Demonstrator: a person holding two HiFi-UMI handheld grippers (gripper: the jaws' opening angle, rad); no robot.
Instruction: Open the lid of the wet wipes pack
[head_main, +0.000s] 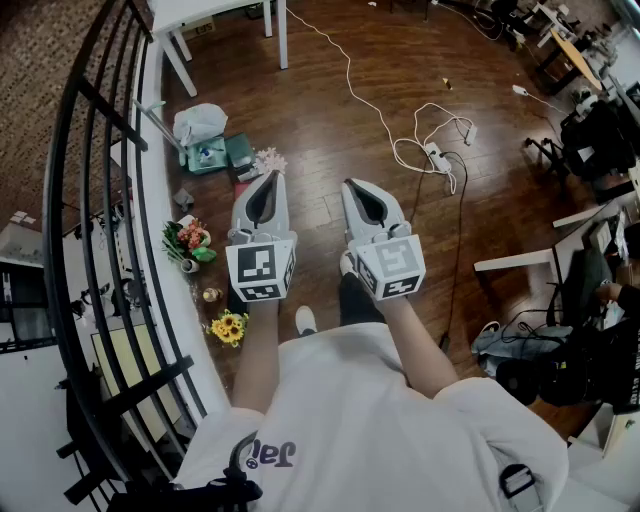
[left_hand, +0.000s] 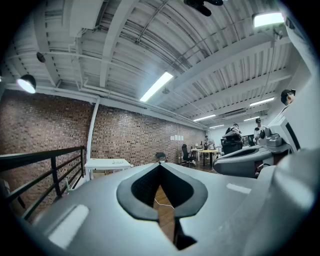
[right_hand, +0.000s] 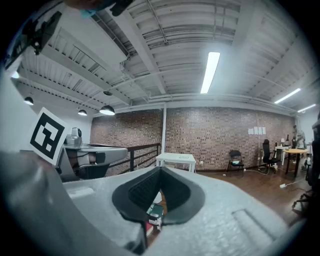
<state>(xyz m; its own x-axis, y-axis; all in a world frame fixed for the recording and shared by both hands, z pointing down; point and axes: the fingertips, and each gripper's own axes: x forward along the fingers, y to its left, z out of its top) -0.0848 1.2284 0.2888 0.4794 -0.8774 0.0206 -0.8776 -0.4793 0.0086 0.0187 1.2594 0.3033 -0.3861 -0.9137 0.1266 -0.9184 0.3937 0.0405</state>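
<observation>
Both grippers are held level, side by side, over a dark wooden floor. My left gripper (head_main: 268, 177) (left_hand: 160, 165) is shut, its tips meeting with nothing between them. My right gripper (head_main: 350, 185) (right_hand: 161, 169) is shut and empty too. Ahead of the left gripper a small teal packet (head_main: 240, 150) lies on the floor among clutter; I cannot tell whether it is the wet wipes pack. In the right gripper view a teal packet (right_hand: 154, 210) shows through the gap below the jaws.
A black railing (head_main: 100, 200) runs along the left. A white plastic bag (head_main: 200, 122), flowers (head_main: 188, 240) and a white table (head_main: 215, 12) are near it. White cables and a power strip (head_main: 436, 155) lie on the floor at the right, with desks (head_main: 590, 60) beyond.
</observation>
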